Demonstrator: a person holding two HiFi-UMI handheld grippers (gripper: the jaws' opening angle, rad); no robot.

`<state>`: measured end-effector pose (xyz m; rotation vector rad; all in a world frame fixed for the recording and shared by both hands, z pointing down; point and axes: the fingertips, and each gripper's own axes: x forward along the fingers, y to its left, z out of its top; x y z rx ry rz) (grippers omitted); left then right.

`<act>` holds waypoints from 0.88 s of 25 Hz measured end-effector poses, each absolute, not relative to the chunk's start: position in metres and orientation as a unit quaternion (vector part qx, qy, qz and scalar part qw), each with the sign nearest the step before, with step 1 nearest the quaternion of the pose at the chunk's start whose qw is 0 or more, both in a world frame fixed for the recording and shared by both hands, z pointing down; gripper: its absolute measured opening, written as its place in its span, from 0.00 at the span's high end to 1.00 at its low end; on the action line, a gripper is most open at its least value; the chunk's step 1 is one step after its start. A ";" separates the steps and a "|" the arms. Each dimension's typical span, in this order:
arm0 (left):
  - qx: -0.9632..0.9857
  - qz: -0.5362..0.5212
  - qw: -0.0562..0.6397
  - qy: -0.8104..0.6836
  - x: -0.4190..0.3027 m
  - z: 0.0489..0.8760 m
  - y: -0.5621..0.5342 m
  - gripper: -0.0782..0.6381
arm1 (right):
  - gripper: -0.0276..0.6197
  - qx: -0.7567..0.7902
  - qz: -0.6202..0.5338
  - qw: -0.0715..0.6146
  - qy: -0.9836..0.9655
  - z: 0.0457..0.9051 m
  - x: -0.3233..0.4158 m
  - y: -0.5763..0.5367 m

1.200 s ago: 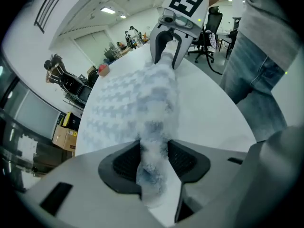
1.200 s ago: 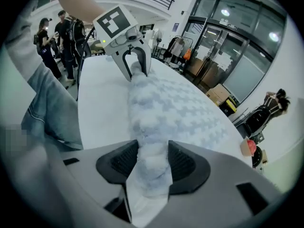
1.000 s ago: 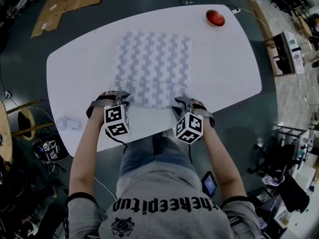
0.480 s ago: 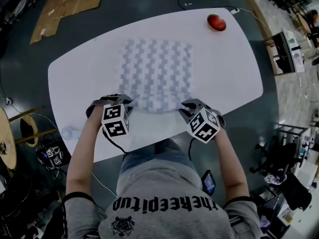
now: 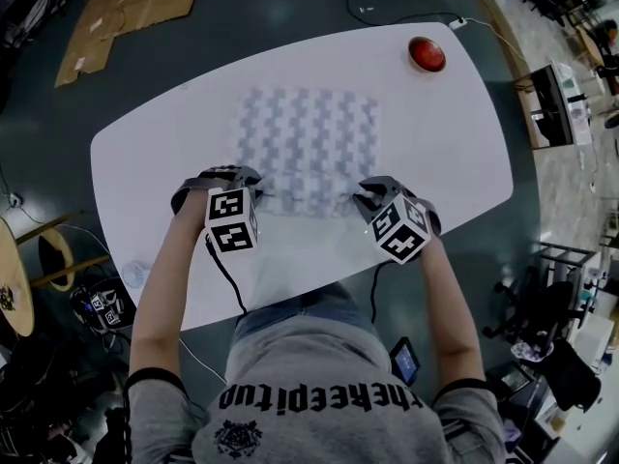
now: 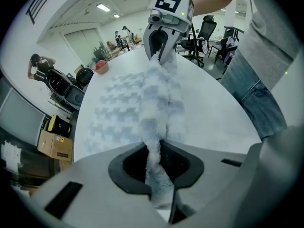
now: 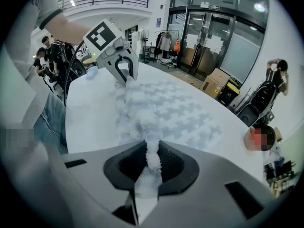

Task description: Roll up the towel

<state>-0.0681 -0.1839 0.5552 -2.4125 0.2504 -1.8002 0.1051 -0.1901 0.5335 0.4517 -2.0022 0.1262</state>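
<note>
A white and pale-blue patterned towel (image 5: pixel 308 148) lies flat on the white table (image 5: pixel 445 153). Its near edge is lifted off the top and bunched into a ridge (image 6: pixel 156 99) between my two grippers. My left gripper (image 5: pixel 240 182) is shut on the near left corner; fabric is pinched between its pads (image 6: pixel 156 175). My right gripper (image 5: pixel 363 196) holds the near right corner, with cloth squeezed between its pads (image 7: pixel 151 167), and its jaws are opening slightly. Each gripper shows in the other's view, the right gripper (image 6: pixel 159 49) and the left gripper (image 7: pixel 124 72), at the ends of the raised edge.
A red round object (image 5: pixel 427 54) sits at the table's far right corner. The person's legs and torso are against the near table edge. Cardboard (image 5: pixel 126 8) lies on the floor beyond the table's far left. Bare tabletop lies to either side of the towel.
Both grippers closed on the towel's near corners and moved away from the person, lifting the near edge and carrying it over the towel.
</note>
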 end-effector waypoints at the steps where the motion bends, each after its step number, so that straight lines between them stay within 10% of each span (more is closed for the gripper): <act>1: -0.798 -0.595 0.058 0.083 -0.068 0.557 -0.189 0.80 | 0.86 0.189 0.051 0.518 -0.832 0.536 0.105 -0.195; 22: -0.794 -0.596 0.070 0.101 -0.070 0.576 -0.265 0.76 | 0.82 0.230 -0.003 0.537 -0.812 0.562 0.101 -0.286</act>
